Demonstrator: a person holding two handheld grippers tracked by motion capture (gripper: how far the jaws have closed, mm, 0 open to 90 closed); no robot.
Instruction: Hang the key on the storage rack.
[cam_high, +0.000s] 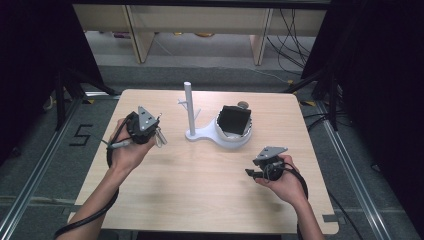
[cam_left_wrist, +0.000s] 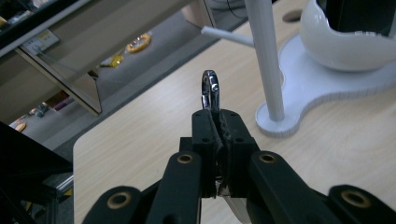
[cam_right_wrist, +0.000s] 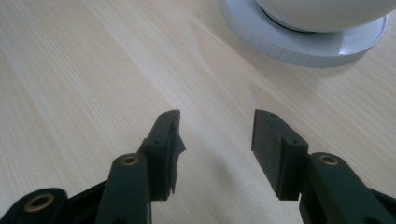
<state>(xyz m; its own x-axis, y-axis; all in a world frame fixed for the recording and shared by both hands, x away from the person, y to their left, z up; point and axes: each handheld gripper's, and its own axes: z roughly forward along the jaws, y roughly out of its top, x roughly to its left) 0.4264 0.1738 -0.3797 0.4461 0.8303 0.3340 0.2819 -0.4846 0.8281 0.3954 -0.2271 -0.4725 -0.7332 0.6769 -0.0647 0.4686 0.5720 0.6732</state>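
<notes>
1. Now your left gripper (cam_high: 159, 134) is to the left of the white stand (cam_high: 210, 134), near it but not touching it.
2. Its jaws are pressed together on a small metal ring (cam_left_wrist: 210, 89); in the left gripper view the shiny loop sticks out above the two black pads, and the rest of this object is hidden between them.
3. From the left gripper view, the ring is held above the wooden table (cam_high: 200, 195), just before the thin post (cam_left_wrist: 267, 60) of the stand, and apart from it.
4. A thin side peg (cam_left_wrist: 229, 36) goes out from the post, higher than the ring and behind it.
5. Your right gripper (cam_high: 252, 173) is in front of the stand, on its right side, low over the table.
6. Its jaws are apart with only bare wood between them; they hold nothing.
7. On the right part of the stand sits a white bowl (cam_high: 235, 137) with a black box (cam_high: 235, 121) inside, tilted.
8. In the right gripper view the round base (cam_right_wrist: 303, 44) of the stand lies beyond the jaws, well apart from them.
</notes>
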